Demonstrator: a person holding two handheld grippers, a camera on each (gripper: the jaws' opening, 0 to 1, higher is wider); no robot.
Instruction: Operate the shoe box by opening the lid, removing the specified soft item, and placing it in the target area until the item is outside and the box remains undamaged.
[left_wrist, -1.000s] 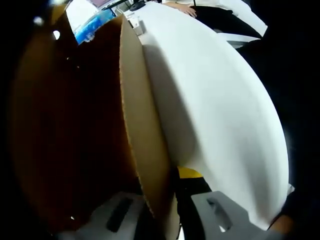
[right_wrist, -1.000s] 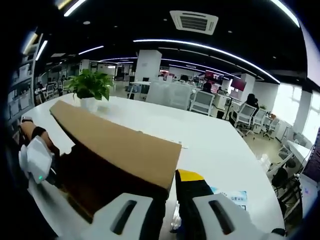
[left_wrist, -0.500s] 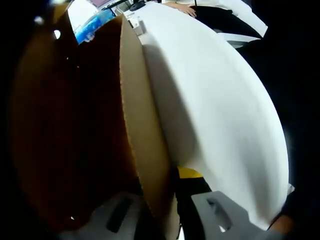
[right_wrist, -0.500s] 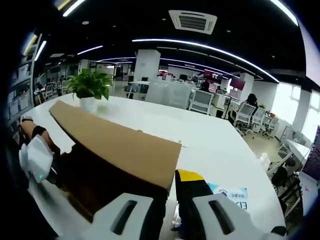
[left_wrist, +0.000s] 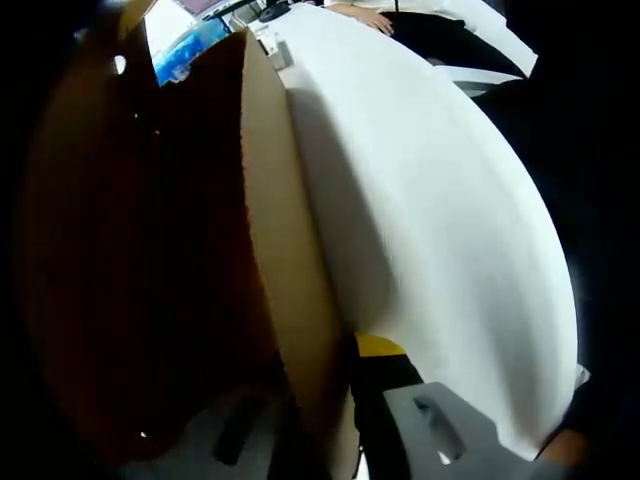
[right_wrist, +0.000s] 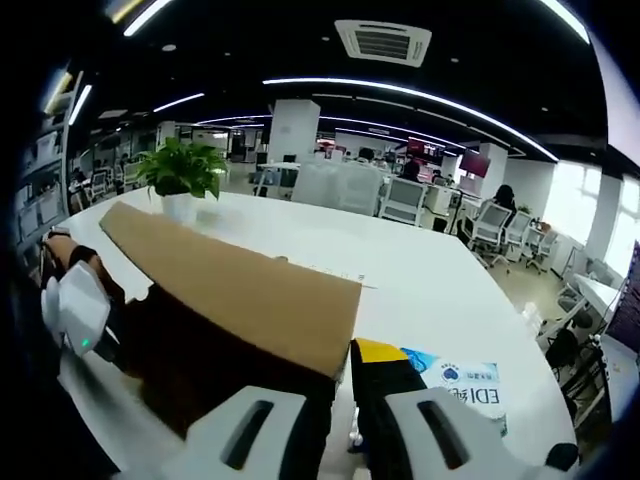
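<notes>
The brown cardboard shoe box lid (left_wrist: 280, 250) stands up on edge and runs between my left gripper's (left_wrist: 335, 400) jaws, which are shut on it. Left of the lid is the box's dark inside (left_wrist: 130, 250); I cannot make out any soft item in it. In the right gripper view the same lid (right_wrist: 250, 290) stretches from the far left to the centre. My right gripper (right_wrist: 342, 385) is shut on its near corner. The left gripper's white body (right_wrist: 78, 312), with a green light, holds the lid's far end.
The box sits on a large white table (right_wrist: 420, 280). A blue-and-white printed sheet (right_wrist: 460, 375) lies just right of my right gripper. A potted plant (right_wrist: 180, 170) stands at the table's far end. A person's hand (left_wrist: 360, 15) rests at the table's far edge.
The right gripper view has shifted slightly, so more of the blue-and-white sheet shows. Both grippers keep their hold on the lid.
</notes>
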